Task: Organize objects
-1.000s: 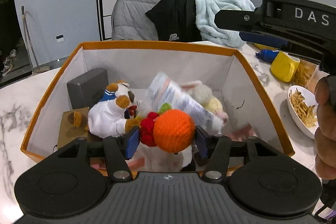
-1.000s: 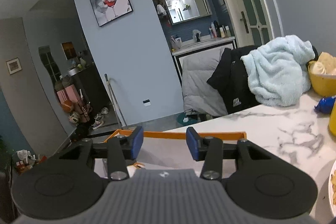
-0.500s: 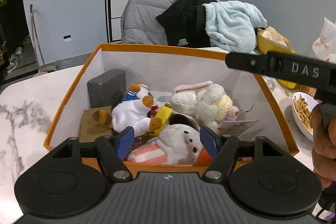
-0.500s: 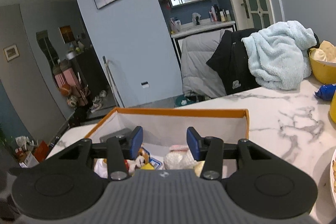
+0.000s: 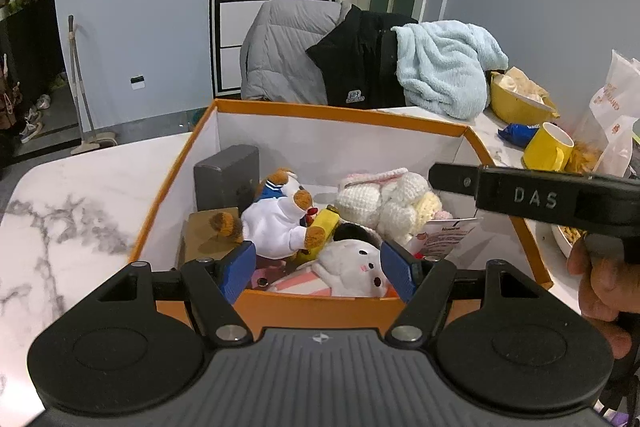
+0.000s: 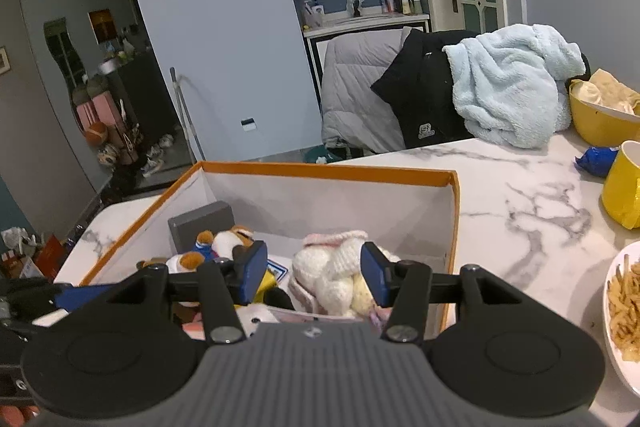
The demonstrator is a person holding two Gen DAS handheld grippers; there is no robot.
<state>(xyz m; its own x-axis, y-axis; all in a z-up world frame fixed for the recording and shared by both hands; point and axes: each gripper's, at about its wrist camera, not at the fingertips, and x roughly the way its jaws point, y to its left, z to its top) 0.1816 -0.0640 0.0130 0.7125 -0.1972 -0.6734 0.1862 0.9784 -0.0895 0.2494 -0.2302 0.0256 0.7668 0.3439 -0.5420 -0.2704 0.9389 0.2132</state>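
Observation:
An orange-rimmed box [image 5: 336, 113] with white walls stands on the marble table and also shows in the right wrist view [image 6: 328, 171]. It holds a white plush dog [image 5: 276, 219], a cream crochet toy [image 5: 384, 199], a white plush with a pink striped body [image 5: 352, 267], a grey block [image 5: 228, 175] and a printed card [image 5: 444, 235]. My left gripper [image 5: 318, 269] is open and empty above the box's near wall. My right gripper [image 6: 314, 275] is open and empty over the box, above the crochet toy [image 6: 336, 271]. The right gripper's body crosses the left view at right.
On the table to the right stand a yellow mug [image 5: 546, 147], a yellow bowl [image 5: 516, 103], a blue packet [image 5: 518, 133] and a white plate of fries [image 6: 624, 303]. A light blue towel [image 6: 512, 83] and jackets hang over a chair behind the table.
My left gripper let go of the orange crochet toy into the box, opened wide and drew back. My right gripper tilted down and moved over the box.

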